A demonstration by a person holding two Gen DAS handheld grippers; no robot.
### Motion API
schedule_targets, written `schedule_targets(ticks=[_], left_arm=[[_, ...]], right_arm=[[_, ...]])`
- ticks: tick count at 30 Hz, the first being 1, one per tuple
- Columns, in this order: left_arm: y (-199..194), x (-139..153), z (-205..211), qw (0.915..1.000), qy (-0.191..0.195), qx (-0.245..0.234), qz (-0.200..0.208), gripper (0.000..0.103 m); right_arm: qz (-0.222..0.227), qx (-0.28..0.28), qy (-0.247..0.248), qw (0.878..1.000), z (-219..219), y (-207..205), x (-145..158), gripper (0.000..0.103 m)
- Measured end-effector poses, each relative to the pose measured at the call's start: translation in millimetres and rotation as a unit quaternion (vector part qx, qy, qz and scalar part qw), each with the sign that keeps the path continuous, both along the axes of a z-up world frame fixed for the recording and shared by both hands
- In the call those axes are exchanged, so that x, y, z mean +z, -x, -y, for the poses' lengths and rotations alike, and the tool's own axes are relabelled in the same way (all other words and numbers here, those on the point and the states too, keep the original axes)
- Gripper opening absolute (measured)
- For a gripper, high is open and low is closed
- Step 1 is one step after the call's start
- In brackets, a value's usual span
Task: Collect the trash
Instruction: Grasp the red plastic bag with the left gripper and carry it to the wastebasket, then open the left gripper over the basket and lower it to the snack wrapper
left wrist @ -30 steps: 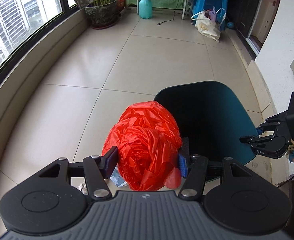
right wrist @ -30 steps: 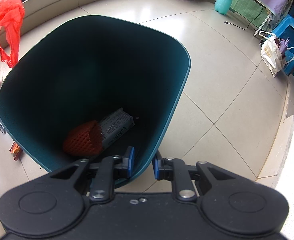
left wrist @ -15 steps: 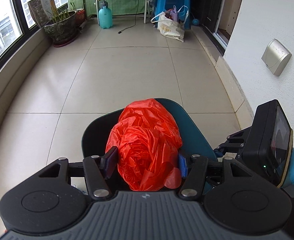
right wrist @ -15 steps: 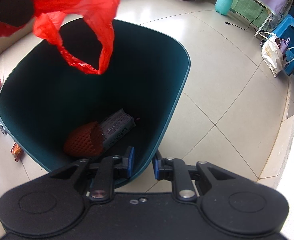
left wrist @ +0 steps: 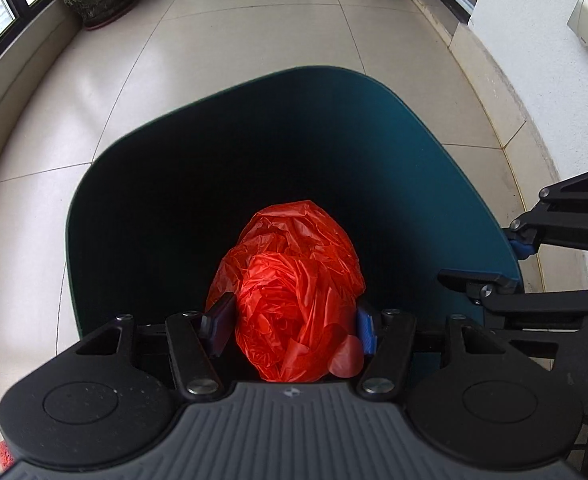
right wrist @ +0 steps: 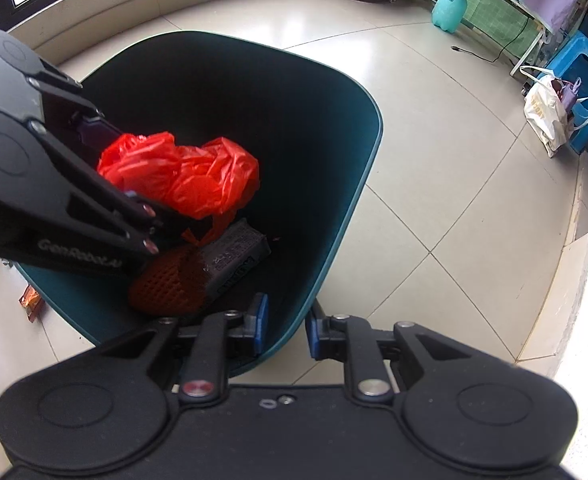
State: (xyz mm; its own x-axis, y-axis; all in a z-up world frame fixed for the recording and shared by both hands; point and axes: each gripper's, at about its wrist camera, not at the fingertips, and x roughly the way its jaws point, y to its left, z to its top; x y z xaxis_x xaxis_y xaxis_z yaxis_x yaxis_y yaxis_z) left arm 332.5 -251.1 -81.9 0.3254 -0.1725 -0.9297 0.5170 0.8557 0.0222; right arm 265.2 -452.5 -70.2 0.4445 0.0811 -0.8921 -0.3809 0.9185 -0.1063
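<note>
The left gripper (left wrist: 289, 326), inside the mouth of a dark teal bin (left wrist: 434, 152), clamps a crumpled red plastic bag (left wrist: 294, 296) between its fingers, with dark open space ahead up to the far rim. Below the bag lie a red mesh sleeve (right wrist: 169, 284) and a dark packet (right wrist: 233, 258). The right gripper (right wrist: 285, 330) pinches the bin's near rim, with bare floor tiles (right wrist: 434, 200) to its right.

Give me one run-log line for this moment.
left gripper: shut on red plastic bag, inside teal bin | right gripper: shut on bin rim | release: not yet
</note>
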Motion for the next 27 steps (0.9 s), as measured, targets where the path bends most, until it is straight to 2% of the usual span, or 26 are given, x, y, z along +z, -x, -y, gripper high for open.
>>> schedule_targets(ticks=[7, 11, 20, 27], left_arm=[[-6.6, -18.3, -4.0, 0.9994, 0.001, 0.011, -0.034, 0.062], [-6.9, -18.6, -7.1, 0.9993, 0.004, 0.012, -0.036, 0.064], [5.3, -1.2, -24.2, 0.9989, 0.035, 0.020, -0.025, 0.067], [17.2, 27.2, -42.2, 0.9985, 0.052, 0.014, -0.005, 0.067]], right_arm=[[0.001, 0.001, 0.000, 1.000, -0.9, 2.1, 0.7, 0.019], [0.000, 0.001, 0.000, 1.000, -1.7, 2.3, 1.1, 0.019], [-0.002, -0.001, -0.002, 1.000, 0.5, 1.4, 1.2, 0.019], [-0.003, -0.003, 0.000, 1.000, -0.4, 1.0, 0.0, 0.019]])
